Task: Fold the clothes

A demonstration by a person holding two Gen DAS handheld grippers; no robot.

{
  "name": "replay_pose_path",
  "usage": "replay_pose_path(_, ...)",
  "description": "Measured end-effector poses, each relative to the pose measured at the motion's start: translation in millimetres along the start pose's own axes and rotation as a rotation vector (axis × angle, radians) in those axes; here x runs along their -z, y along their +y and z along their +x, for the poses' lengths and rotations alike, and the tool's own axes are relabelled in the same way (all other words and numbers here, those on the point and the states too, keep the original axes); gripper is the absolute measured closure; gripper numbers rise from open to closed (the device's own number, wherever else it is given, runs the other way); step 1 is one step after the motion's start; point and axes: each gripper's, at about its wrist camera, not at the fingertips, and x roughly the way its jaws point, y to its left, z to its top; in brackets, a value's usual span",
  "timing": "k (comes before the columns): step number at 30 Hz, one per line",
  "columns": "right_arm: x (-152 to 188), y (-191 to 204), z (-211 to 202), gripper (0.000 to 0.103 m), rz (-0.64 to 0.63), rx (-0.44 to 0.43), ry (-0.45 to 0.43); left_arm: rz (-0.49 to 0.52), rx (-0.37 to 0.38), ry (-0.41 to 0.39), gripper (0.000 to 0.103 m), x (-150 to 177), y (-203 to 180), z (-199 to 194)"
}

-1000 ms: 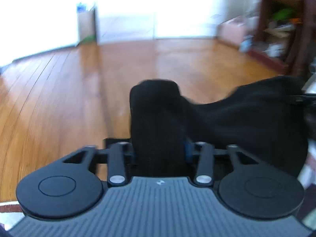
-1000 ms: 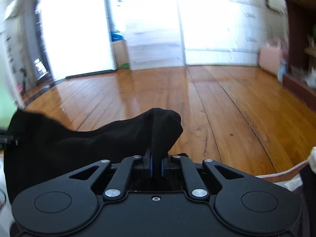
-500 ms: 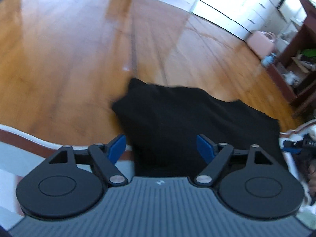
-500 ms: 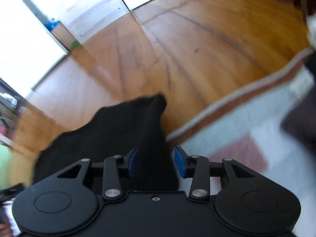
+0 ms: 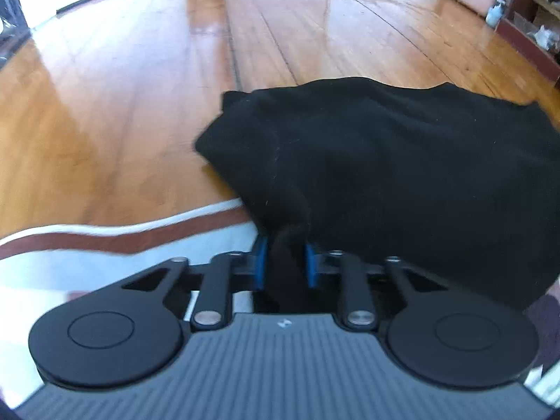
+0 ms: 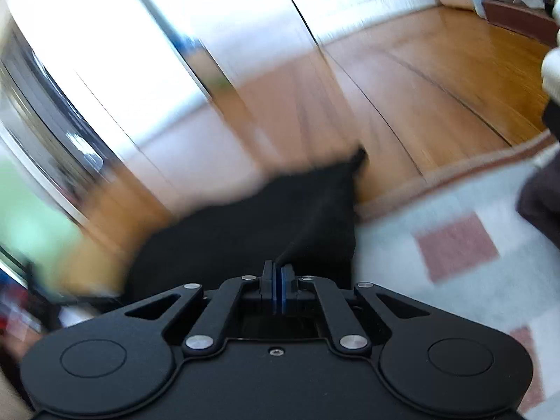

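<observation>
left gripper (image 5: 285,262): clamped on a fold of black cloth (image 5: 402,161)
right gripper (image 6: 278,281): pads together, pinching cloth's near edge
cloth: draped from rug (image 5: 115,262) onto far floor (image 5: 122,105)

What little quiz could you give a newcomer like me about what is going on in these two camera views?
1. True or false: the left gripper has black cloth between its blue pads.
2. What does the far part of the cloth lie on in the left wrist view?
A. the wooden floor
B. a metal tray
C. a glass table
3. Fill in: in the right wrist view, the right gripper sits above a pale rug with ____ squares.

Key
1. True
2. A
3. reddish
</observation>
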Motion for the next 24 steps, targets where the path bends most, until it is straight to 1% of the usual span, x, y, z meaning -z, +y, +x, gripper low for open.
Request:
replay_pose_path(1, 0.0, 1.2, -7.9, 0.098, -0.037, 0.022, -0.004, 0.011, -0.031, 0.005, 0.087, 2.6, 0.7, -6.8)
replay_pose_path(3, 10.9, -3.4, -2.0, 0.100, -0.152, 0.138, 0.085, 0.046, -0.112, 0.023, 0.081, 13.8, 2.4, -10.3)
replay_pose_path(4, 18.5, -12.3, 8.2, 0.100, -0.159, 0.196, 0.146, 0.050, -0.110, 0.056, 0.080, 16.1, 4.4, -6.7)
replay_pose_path(5, 25.5, -20.2, 17.0, 0.100, -0.159, 0.245, 0.196, 0.014, -0.080, 0.084, 0.080, 20.5, 10.5, -6.8)
replay_pose_path(6, 30.1, -24.2, 20.4, 0.099, -0.136, 0.260, 0.204, -0.022, -0.049, 0.111, 0.083, 25.0, 16.6, -6.9)
replay_pose_path(7, 33.8, -26.9, 23.3, 0.097, -0.115, 0.275, 0.207, -0.059, -0.016, 0.135, 0.082, 29.1, 22.5, -7.6)
replay_pose_path(8, 33.7, -24.6, 24.0, 0.094, -0.100, 0.290, 0.198, -0.104, 0.033, 0.136, 0.081, 31.2, 26.6, -12.3)
replay_pose_path(9, 33.8, -21.4, 24.4, 0.090, -0.099, 0.307, 0.196, -0.133, 0.060, 0.126, 0.078, 32.0, 28.6, -17.4)
replay_pose_path(11, 36.8, -14.9, 23.8, 0.083, -0.129, 0.349, 0.194, -0.171, 0.106, 0.103, 0.058, 33.0, 32.0, -24.9)
replay_pose_path(12, 37.2, -12.6, 22.6, 0.075, -0.141, 0.367, 0.198, -0.185, 0.126, 0.092, 0.042, 33.0, 33.7, -27.0)
replay_pose_path(13, 36.6, -11.5, 20.0, 0.072, -0.137, 0.376, 0.199, -0.205, 0.150, 0.090, 0.039, 31.7, 36.2, -24.7)
replay_pose_path(14, 36.2, -10.6, 17.4, 0.072, -0.118, 0.364, 0.201, -0.229, 0.174, 0.090, 0.039, 30.6, 39.0, -22.3)
replay_pose_path(16, 35.6, -8.7, 12.3, 0.072, -0.081, 0.341, 0.206, -0.315, 0.219, 0.122, 0.039, 31.8, 45.8, -16.0)
replay_pose_path(18, 34.9, -6.8, 7.2, 0.072, -0.044, 0.317, 0.210, -0.401, 0.284, 0.129, 0.039, 35.6, 53.6, -13.2)
replay_pose_path(20, 34.2, -5.0, 2.1, 0.071, -0.007, 0.294, 0.214, -0.461, 0.311, 0.128, 0.034, 36.6, 58.0, -18.0)
replay_pose_path(22, 33.6, -3.1, -3.0, 0.069, 0.030, 0.270, 0.219, -0.498, 0.211, 0.104, 0.033, 38.4, 62.2, -26.3)
replay_pose_path(23, 33.2, -2.2, -5.6, 0.064, 0.048, 0.258, 0.221, -0.508, 0.158, 0.093, 0.033, 39.0, 63.8, -30.5)
replay_pose_path(24, 32.9, -1.2, -8.2, 0.059, 0.067, 0.247, 0.223, -0.464, 0.085, 0.081, 0.034, 37.4, 61.7, -34.6)
